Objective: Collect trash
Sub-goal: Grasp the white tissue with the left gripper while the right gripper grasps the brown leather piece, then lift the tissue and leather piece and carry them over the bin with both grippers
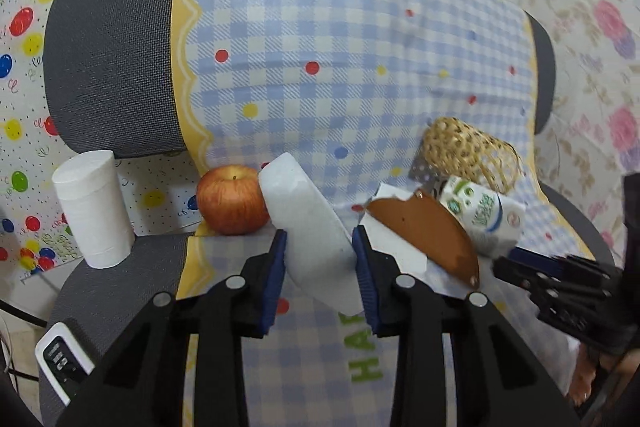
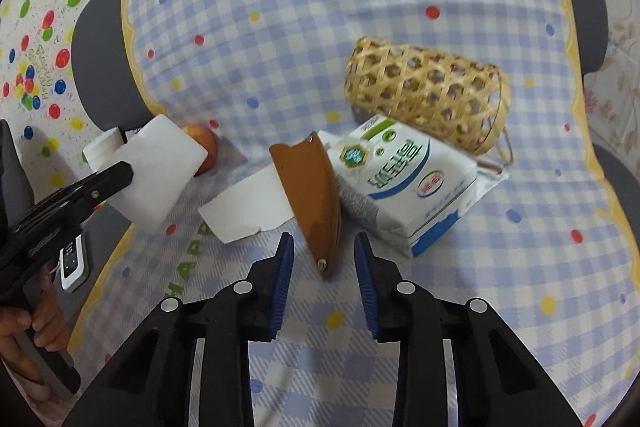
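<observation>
**A:** Where do the tongs stand, and what are they doing?

**B:** The left tongs [image 1: 320,259] are clamped on a white foam block [image 1: 310,227], its near half pinched between the blue pads, its far end tilted up and away. In the right wrist view the block hangs off the cloth, so it looks lifted. The right tongs [image 2: 324,259] are narrow but grip nothing: the pointed near tip of a brown curved shard [image 2: 310,199] sits in the gap, and the pads do not seem to touch it.

**A:** And around them?

**B:** Beneath and left of the shard lies a torn white paper scrap [image 2: 248,211]. Just right of the shard, touching it, is a crumpled milk carton [image 2: 404,183]. Beyond the carton a woven bamboo basket [image 2: 428,99] lies on its side. Far left are a red apple [image 1: 232,201] and an upright white paper roll [image 1: 94,211]. Everything rests on a blue checked cloth [image 1: 340,67] over the tabletop.

**A:** How far along is the collecting?

**B:** Early, I judge. One piece is in hand; the shard, scrap and carton remain on the cloth. The basket looks empty, though whether it is the bin I cannot tell.

**A:** The hands' pose?

**B:** Both tongs slant downward toward the cloth. The left hand [image 2: 24,331], seen at the near left edge, wraps its handle.
</observation>
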`<state>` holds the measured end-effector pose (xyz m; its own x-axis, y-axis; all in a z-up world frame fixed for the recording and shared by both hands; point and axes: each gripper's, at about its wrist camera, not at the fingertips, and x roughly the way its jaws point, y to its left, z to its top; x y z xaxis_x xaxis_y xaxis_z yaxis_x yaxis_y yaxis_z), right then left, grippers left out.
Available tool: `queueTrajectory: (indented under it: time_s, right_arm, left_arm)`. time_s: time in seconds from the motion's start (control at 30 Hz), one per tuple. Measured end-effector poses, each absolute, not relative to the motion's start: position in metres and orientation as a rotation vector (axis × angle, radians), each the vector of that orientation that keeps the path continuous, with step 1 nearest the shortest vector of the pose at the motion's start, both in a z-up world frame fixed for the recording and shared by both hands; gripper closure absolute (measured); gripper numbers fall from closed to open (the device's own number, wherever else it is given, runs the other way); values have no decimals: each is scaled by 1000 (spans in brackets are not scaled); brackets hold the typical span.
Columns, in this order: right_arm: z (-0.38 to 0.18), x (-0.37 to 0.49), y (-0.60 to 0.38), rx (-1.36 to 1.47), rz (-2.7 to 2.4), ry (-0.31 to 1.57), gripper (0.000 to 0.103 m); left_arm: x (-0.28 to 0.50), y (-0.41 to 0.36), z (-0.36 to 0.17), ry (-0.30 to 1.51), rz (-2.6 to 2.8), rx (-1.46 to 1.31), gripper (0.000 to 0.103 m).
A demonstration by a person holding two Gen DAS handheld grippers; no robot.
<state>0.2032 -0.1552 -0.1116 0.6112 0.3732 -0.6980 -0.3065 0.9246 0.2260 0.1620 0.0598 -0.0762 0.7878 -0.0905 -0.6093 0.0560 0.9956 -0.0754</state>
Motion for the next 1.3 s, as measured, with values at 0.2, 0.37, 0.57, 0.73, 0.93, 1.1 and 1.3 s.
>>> queueTrajectory:
  time_s: [0.2,0.37,0.57,0.73,0.93,1.1,1.3]
  right_arm:
    - [-123,221,-144,71,390,871,69]
    - [-135,240,-137,82,387,911,68]
    - [-139,258,-118,97,410,919,66]
    - [-129,256,-103,70,429,881,87]
    - [-98,224,-108,-2,400,776,99]
    - [-73,193,-128,4,380,713,99]
    - [-58,161,-163,67,352,664,99]
  left_arm:
    - [159,60,-82,660,-101,-33,71]
    - [158,65,-85,665,-104,-34,71]
    - [162,70,-88,679,-92,-41,71]
    - [169,73,-88,685,-59,-24,71]
    - [157,75,-80,655,-77,-33,71]
    - [141,74,-68,620,-145,-79,71]
    - [121,44,-51,578,-189,-31,71]
